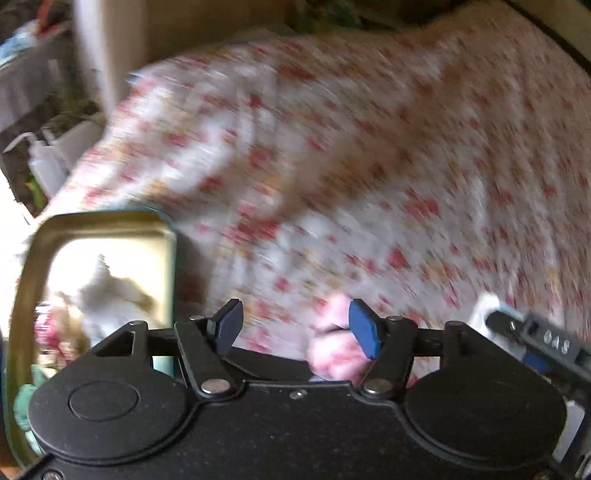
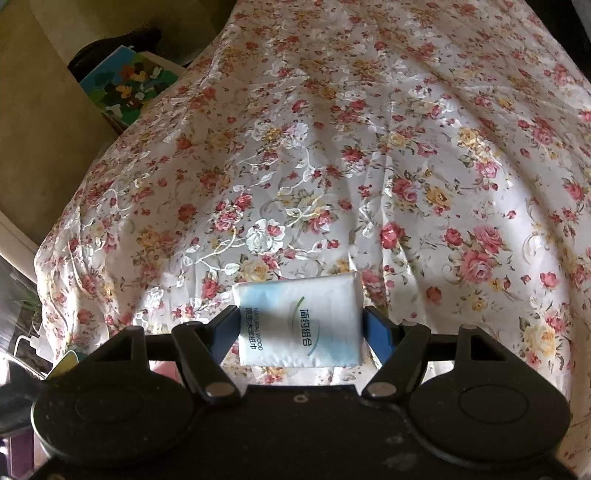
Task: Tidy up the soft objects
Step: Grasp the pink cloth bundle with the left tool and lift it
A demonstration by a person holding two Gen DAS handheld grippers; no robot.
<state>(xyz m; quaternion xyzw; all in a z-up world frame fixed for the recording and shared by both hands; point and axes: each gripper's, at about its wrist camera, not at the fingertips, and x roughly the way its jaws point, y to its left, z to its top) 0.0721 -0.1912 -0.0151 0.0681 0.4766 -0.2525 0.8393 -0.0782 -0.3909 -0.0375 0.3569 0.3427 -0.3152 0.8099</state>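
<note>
In the blurred left wrist view my left gripper (image 1: 295,328) is open over the floral tablecloth (image 1: 369,166), with a small pink soft object (image 1: 336,354) lying below, close to its right finger and not gripped. A metal tray (image 1: 92,225) at the left holds a white fluffy item (image 1: 107,295) and other soft things. My right gripper (image 2: 301,326) is shut on a white-and-blue tissue pack (image 2: 299,321), holding it just above the floral cloth (image 2: 369,166). The right gripper's body also shows at the right edge of the left wrist view (image 1: 535,339).
A colourful box (image 2: 125,86) sits beyond the table's far left edge. White plastic bottles (image 1: 40,162) and plants stand left of the table. A beige wall or panel (image 1: 184,26) is behind the table.
</note>
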